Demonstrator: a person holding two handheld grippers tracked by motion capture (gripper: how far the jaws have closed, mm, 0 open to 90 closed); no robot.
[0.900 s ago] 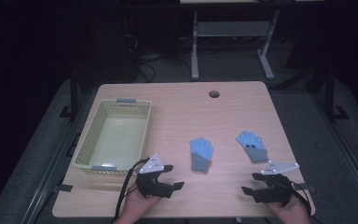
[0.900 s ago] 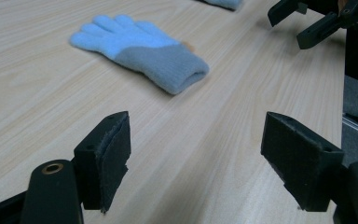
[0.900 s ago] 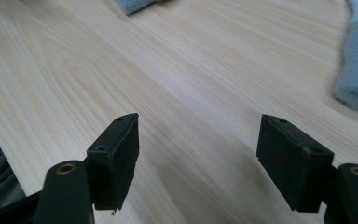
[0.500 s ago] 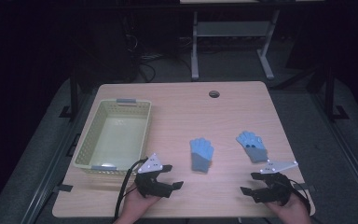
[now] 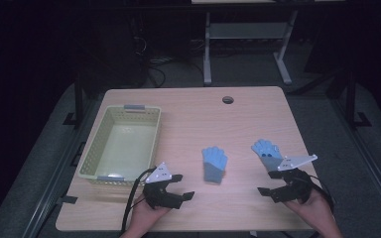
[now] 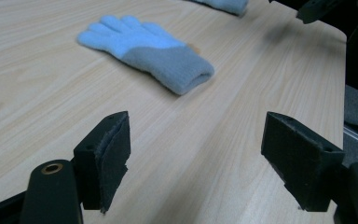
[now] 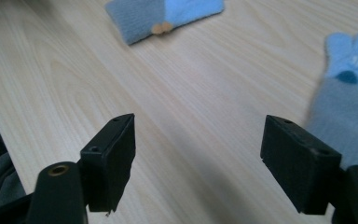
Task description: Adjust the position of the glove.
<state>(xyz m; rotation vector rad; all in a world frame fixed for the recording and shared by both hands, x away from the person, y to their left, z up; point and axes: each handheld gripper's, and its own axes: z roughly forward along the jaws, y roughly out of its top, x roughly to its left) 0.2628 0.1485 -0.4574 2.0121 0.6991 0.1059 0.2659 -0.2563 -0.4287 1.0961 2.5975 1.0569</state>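
Note:
Two light-blue gloves with grey cuffs lie flat on the wooden table [image 5: 188, 114]. One glove [image 5: 214, 164] is in the middle, the other glove [image 5: 268, 153] to its right. My left gripper [image 5: 184, 187] rests near the front edge, left of the middle glove, open and empty. In the left gripper view, that gripper [image 6: 196, 154] points at the middle glove [image 6: 144, 46] a short way ahead. My right gripper [image 5: 265, 184] sits open just in front of the right glove. In the right gripper view, this gripper [image 7: 198, 154] has the right glove's cuff [image 7: 345, 116] beside its right jaw.
A pale yellow-green plastic basket [image 5: 95, 148] stands empty on the table's left side. There is a round cable hole [image 5: 227, 99] near the far edge. A metal stand [image 5: 248, 39] is on the dark floor beyond the table.

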